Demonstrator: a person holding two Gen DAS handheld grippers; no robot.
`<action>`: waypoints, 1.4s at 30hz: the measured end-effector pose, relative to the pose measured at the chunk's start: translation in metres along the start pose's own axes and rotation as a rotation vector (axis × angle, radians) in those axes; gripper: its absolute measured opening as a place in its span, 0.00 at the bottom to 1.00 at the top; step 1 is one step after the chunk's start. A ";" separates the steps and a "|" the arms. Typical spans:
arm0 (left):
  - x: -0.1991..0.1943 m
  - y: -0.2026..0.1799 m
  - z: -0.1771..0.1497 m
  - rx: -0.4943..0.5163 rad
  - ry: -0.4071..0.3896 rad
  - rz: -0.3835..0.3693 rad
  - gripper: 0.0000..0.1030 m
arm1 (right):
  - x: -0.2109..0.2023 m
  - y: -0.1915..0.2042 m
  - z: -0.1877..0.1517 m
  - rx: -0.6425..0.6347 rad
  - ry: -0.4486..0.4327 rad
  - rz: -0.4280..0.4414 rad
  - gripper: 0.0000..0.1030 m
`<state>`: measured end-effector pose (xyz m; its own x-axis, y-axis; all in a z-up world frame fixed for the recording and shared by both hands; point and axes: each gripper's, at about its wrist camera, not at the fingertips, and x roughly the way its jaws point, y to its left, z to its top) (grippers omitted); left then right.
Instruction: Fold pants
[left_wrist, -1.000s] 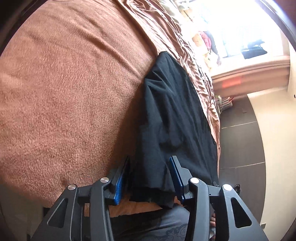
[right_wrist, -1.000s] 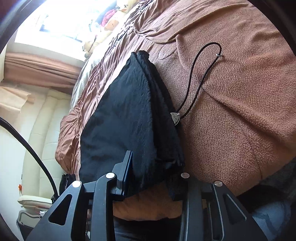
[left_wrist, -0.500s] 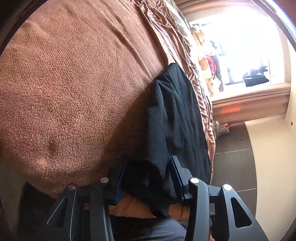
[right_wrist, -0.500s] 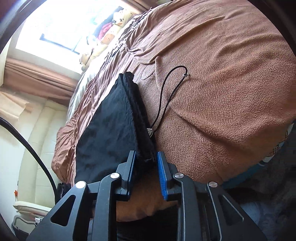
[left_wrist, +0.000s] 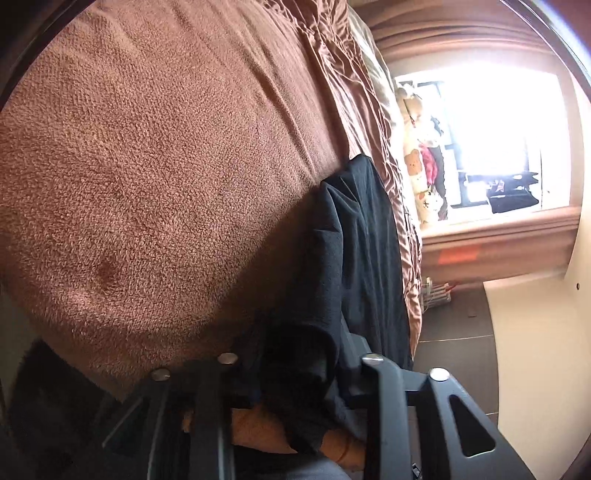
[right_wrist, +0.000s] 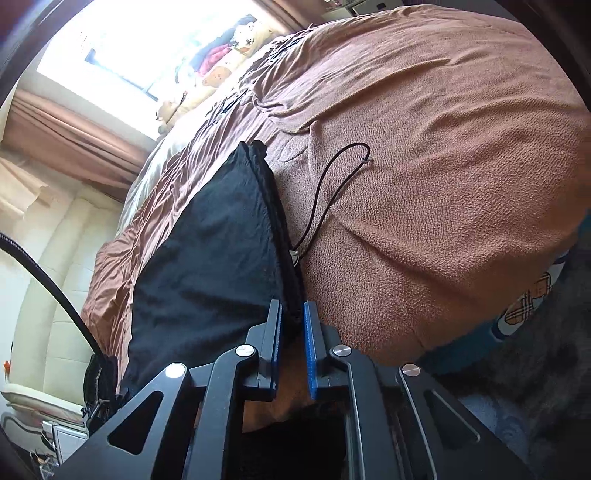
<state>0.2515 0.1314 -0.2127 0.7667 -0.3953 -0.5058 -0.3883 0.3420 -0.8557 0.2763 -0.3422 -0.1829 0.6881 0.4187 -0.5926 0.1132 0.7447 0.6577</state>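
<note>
A bed covered by a fuzzy brown fleece blanket (left_wrist: 155, 155) is seen in both wrist views, with a bright window (right_wrist: 147, 40) and brown pleated curtains (right_wrist: 70, 136) at the far end and stuffed toys (right_wrist: 218, 75) lined up along the sill. The black fabric pants (right_wrist: 207, 254) are laid lengthwise near the bed's edge, folded into a long narrow strip. A thin black drawstring cord (right_wrist: 332, 192) is looped on the blanket just beside the pants. The right gripper (right_wrist: 293, 343) is seen with its blue-padded jaws drawn close together, clamped on the near corner of the pants. The left gripper (left_wrist: 295, 373) is placed at the other near corner, where bunched black cloth fills the space between its jaws; whether the cloth is actually pinched cannot be told. A dark tiled floor (left_wrist: 454, 325) is visible past the bed.
</note>
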 end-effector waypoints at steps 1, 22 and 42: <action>0.001 0.001 0.000 -0.003 0.008 -0.011 0.10 | 0.001 0.001 0.000 0.000 0.007 -0.003 0.08; -0.014 0.000 -0.005 -0.023 0.006 -0.013 0.09 | -0.011 0.121 -0.027 -0.316 -0.018 -0.036 0.10; -0.025 -0.002 -0.012 0.027 -0.068 -0.050 0.07 | 0.112 0.210 -0.053 -0.553 0.217 -0.033 0.10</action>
<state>0.2273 0.1306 -0.1995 0.8183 -0.3539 -0.4529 -0.3351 0.3464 -0.8762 0.3389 -0.1112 -0.1361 0.5215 0.4437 -0.7288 -0.2977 0.8951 0.3319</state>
